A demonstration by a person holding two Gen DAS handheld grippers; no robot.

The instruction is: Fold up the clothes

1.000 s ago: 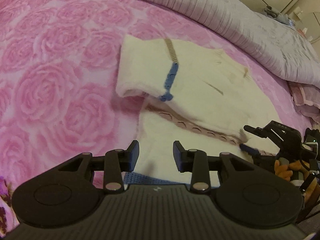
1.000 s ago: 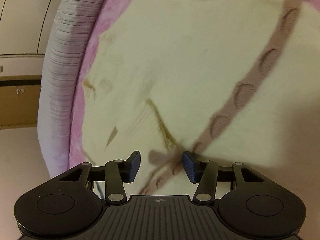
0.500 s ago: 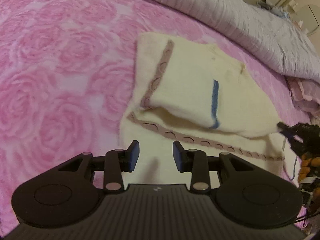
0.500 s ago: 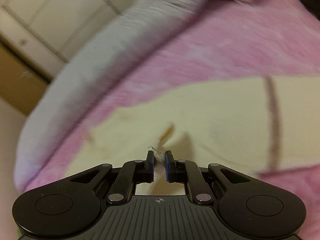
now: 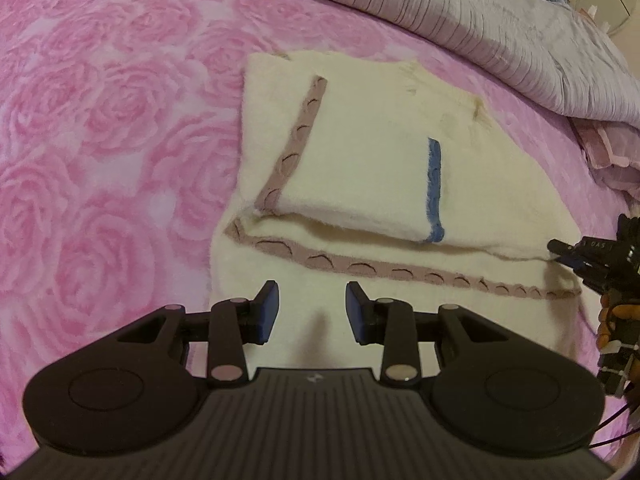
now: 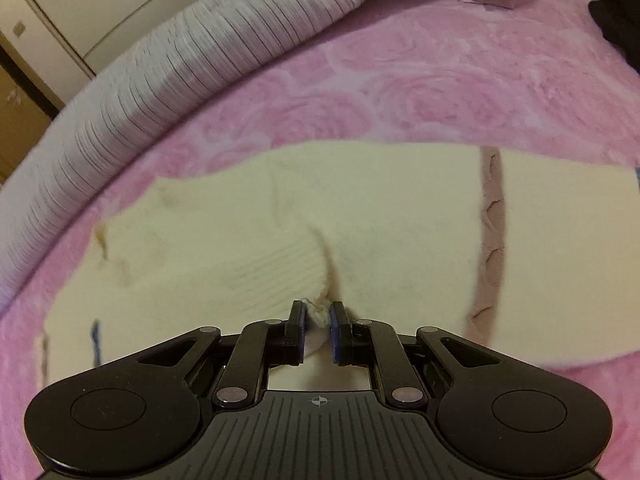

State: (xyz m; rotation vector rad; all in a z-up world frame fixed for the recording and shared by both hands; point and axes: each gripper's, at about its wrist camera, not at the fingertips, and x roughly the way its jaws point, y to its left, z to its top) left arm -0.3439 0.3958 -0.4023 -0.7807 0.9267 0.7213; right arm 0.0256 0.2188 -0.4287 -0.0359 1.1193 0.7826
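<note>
A cream knit garment (image 5: 372, 168) with a mauve patterned trim (image 5: 298, 136) and a blue stripe (image 5: 435, 188) lies partly folded on the pink rose blanket. My left gripper (image 5: 312, 312) is open and empty, hovering over the garment's near edge. My right gripper (image 6: 317, 322) is shut on a pinched edge of the cream garment (image 6: 280, 240). It also shows at the right edge of the left wrist view (image 5: 568, 254), at the garment's right corner.
The pink rose blanket (image 5: 100, 140) covers the bed. A grey ribbed duvet (image 5: 460, 12) lies bunched along the far side, and pink cloth (image 5: 608, 152) is heaped at the right. Cupboard doors (image 6: 80, 8) stand beyond the bed.
My right gripper closed on the garment's edge and pulled it across, so the upper layer now lies flatter and wider. My left gripper stayed open over the near edge.
</note>
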